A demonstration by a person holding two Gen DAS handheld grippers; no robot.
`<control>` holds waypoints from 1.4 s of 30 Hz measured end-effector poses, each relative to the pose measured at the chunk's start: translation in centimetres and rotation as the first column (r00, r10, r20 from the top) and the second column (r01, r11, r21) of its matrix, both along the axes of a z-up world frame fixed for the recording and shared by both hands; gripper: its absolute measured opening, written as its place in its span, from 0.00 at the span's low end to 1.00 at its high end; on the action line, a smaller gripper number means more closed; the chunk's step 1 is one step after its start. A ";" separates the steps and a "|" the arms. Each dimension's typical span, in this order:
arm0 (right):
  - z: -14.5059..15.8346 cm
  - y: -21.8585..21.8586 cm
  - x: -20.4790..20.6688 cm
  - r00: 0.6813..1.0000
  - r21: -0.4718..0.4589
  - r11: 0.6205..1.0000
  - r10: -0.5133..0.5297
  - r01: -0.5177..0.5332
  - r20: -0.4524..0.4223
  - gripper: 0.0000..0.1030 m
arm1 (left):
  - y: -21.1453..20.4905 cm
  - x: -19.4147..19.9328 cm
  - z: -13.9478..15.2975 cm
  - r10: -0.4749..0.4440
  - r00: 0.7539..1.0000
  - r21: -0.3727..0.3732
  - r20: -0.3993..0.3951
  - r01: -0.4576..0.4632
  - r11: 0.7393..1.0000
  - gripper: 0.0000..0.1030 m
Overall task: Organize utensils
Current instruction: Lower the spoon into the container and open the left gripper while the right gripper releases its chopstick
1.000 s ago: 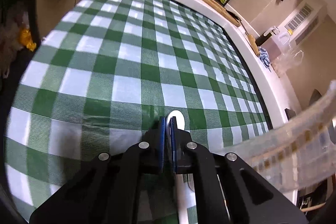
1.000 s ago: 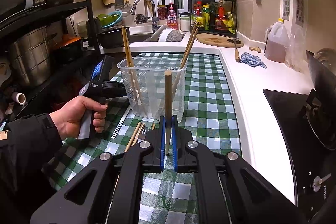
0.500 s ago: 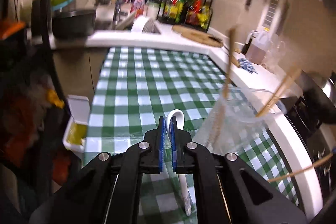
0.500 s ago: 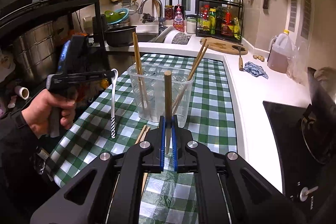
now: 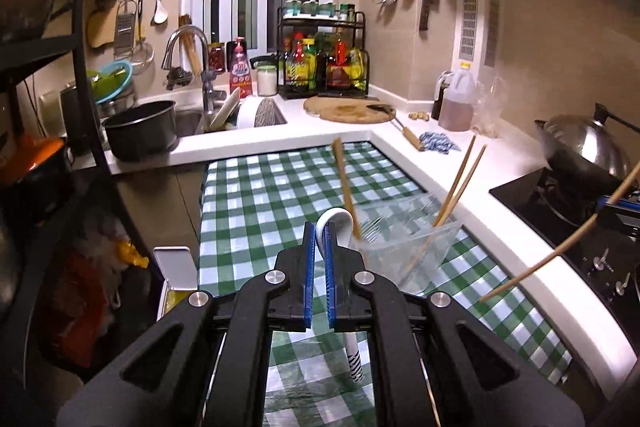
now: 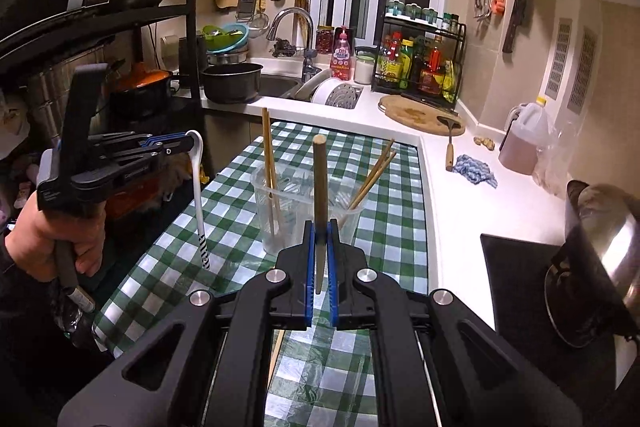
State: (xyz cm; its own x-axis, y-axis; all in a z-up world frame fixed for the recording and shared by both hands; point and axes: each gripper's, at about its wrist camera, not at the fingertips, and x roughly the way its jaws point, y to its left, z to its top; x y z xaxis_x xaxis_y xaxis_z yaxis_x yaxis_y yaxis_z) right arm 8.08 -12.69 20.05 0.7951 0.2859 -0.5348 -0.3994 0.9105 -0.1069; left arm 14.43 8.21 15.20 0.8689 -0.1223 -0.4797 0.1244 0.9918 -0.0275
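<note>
Chopsticks (image 6: 271, 163) stand in the clear holder (image 6: 304, 211) at 12 o'clock; left gripper (image 5: 319, 231) clamps a spoon (image 5: 336, 223), right gripper (image 6: 319, 231) a chopstick (image 6: 319, 187), neither yet stowed.

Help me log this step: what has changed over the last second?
The left gripper lifted the white spoon off the checked cloth and now holds it hanging beside the clear container. The right gripper rose slightly, still clamped on its chopstick. Container and its chopsticks stayed put.
</note>
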 end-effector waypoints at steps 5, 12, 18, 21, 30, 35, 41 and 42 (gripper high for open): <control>1.7 0.6 1.0 1.000 -0.023 1.000 0.003 -0.003 -0.002 0.06 | -0.8 -0.4 2.1 -0.023 1.000 0.000 0.016 0.023 1.000 0.04; 4.1 1.5 3.4 0.999 -0.031 0.999 0.019 -0.019 -0.028 0.06 | -1.4 0.7 5.0 -0.040 0.998 -0.007 0.041 0.040 0.999 0.04; 7.0 2.5 6.3 0.999 -0.023 0.999 0.031 -0.032 -0.016 0.06 | -1.6 2.0 7.5 -0.020 0.991 -0.072 0.134 0.030 0.997 0.04; 8.0 3.0 7.4 0.999 -0.019 0.999 0.033 -0.033 0.001 0.06 | -1.5 2.7 7.8 0.007 0.983 -0.107 0.184 0.013 0.994 0.04; 5.0 3.8 10.7 1.000 -0.012 1.000 0.015 -0.015 -0.007 0.05 | -2.4 5.7 5.5 0.062 0.966 -0.118 0.250 -0.033 0.992 0.04; 2.7 3.9 12.2 0.999 -0.009 1.000 0.004 -0.004 -0.037 0.05 | -3.4 7.3 3.8 0.032 0.977 -0.069 0.212 -0.017 0.997 0.04; -0.3 4.1 13.9 0.994 -0.009 1.000 0.002 -0.003 -0.110 0.05 | -5.9 9.5 0.4 -0.041 0.994 0.025 0.097 0.038 0.999 0.04; -0.8 4.2 14.1 0.992 -0.010 1.000 0.004 -0.005 -0.127 0.05 | -6.1 9.7 0.0 -0.045 0.995 0.038 0.085 0.042 0.998 0.04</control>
State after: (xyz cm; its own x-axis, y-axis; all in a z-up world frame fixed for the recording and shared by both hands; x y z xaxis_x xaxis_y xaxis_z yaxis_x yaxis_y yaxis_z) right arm 22.23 -8.52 19.24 0.7195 0.2834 -0.6340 -0.4147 0.9077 -0.0648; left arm 24.10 2.10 15.22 0.9013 -0.1448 -0.4083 0.1678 0.9856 0.0209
